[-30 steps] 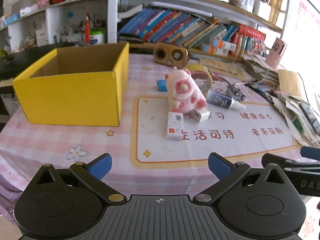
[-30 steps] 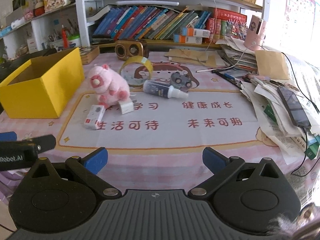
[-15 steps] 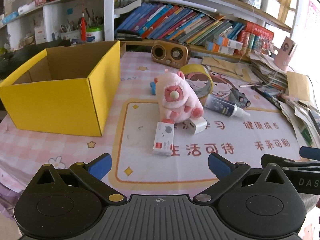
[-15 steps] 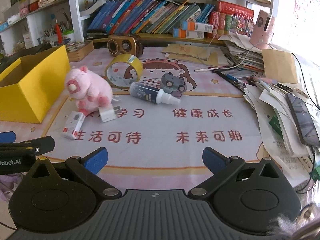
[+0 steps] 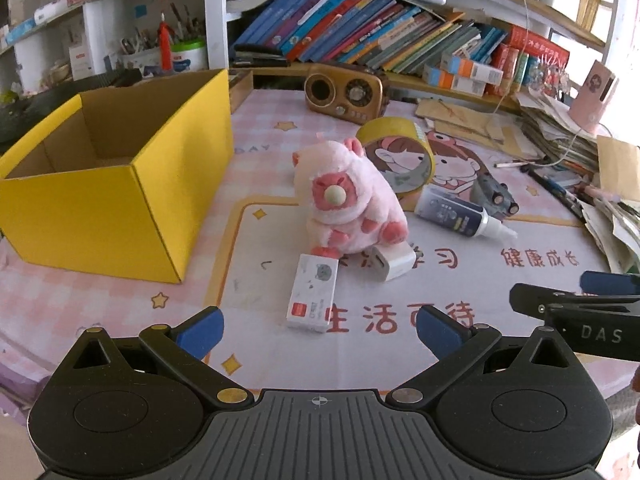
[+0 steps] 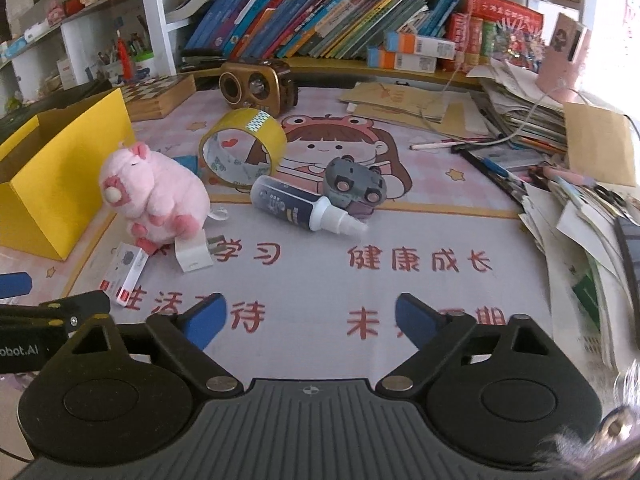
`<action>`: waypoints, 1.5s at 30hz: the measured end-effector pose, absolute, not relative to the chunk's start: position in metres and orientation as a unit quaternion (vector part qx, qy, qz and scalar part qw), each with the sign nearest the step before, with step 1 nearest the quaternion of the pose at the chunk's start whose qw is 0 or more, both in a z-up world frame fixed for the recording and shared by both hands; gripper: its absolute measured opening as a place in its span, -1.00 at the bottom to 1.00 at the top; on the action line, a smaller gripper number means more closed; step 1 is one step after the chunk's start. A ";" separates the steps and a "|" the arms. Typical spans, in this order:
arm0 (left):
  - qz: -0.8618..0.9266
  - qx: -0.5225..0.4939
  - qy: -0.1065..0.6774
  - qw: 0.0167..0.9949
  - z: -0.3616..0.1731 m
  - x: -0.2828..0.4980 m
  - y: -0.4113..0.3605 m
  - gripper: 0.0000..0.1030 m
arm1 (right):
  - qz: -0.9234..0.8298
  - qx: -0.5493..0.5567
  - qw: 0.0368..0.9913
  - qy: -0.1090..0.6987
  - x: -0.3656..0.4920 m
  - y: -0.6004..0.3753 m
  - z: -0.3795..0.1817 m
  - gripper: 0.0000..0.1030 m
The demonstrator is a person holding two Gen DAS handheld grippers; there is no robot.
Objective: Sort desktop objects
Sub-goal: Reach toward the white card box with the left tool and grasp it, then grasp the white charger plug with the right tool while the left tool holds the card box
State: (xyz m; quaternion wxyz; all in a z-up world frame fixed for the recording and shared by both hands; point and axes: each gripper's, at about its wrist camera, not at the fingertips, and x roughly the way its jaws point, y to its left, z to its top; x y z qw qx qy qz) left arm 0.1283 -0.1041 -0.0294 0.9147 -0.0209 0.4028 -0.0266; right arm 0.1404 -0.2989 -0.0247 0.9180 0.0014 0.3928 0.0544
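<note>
A pink plush pig (image 5: 348, 200) (image 6: 154, 194) sits mid-table beside an empty yellow box (image 5: 116, 172) (image 6: 60, 168). In front of the pig lie a white card box (image 5: 314, 292) (image 6: 128, 266) and a white charger (image 5: 390, 262) (image 6: 194, 254). Behind it are a yellow tape roll (image 5: 400, 156) (image 6: 244, 150), a dark bottle with a white nozzle (image 5: 460, 216) (image 6: 304, 208) and a grey toy car (image 5: 494, 196) (image 6: 354, 188). My left gripper (image 5: 318, 328) hovers open just short of the card box. My right gripper (image 6: 312, 320) is open over bare mat, its jaws closing on nothing.
A brown retro radio (image 5: 346, 94) (image 6: 258, 80) stands at the back under a shelf of books (image 6: 320, 20). Piled papers, pens and a cable (image 6: 560, 168) crowd the right edge. A chessboard box (image 6: 160, 96) lies behind the yellow box.
Both grippers have moved forward over the table, so the pig and small items look nearer. The right gripper's fingers stand closer together than before.
</note>
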 end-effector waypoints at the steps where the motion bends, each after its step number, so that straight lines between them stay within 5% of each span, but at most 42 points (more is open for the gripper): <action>1: -0.026 -0.022 0.404 0.914 -0.030 0.131 -0.105 0.97 | 0.058 0.002 0.917 0.394 0.144 -0.300 -0.026 0.72; 17: 0.000 -0.010 0.454 0.891 -0.068 0.183 -0.112 -0.08 | 0.172 -0.027 0.898 0.403 0.194 -0.289 -0.033 0.56; 20: 0.002 -0.008 0.445 0.896 -0.068 0.185 -0.112 -0.44 | 0.190 -0.035 0.893 0.407 0.201 -0.284 -0.035 0.56; 35: 0.068 -0.117 0.426 0.895 -0.032 0.133 -0.061 -0.45 | 0.271 -0.101 0.861 0.417 0.225 -0.228 -0.064 0.48; 42: 0.076 -0.112 0.413 0.901 -0.025 0.127 -0.066 -0.45 | 0.264 -0.117 0.866 0.407 0.229 -0.216 -0.072 -0.17; 45: 0.069 -0.102 0.405 0.906 -0.022 0.125 -0.069 -0.45 | 0.265 -0.114 0.868 0.405 0.231 -0.216 -0.071 -0.21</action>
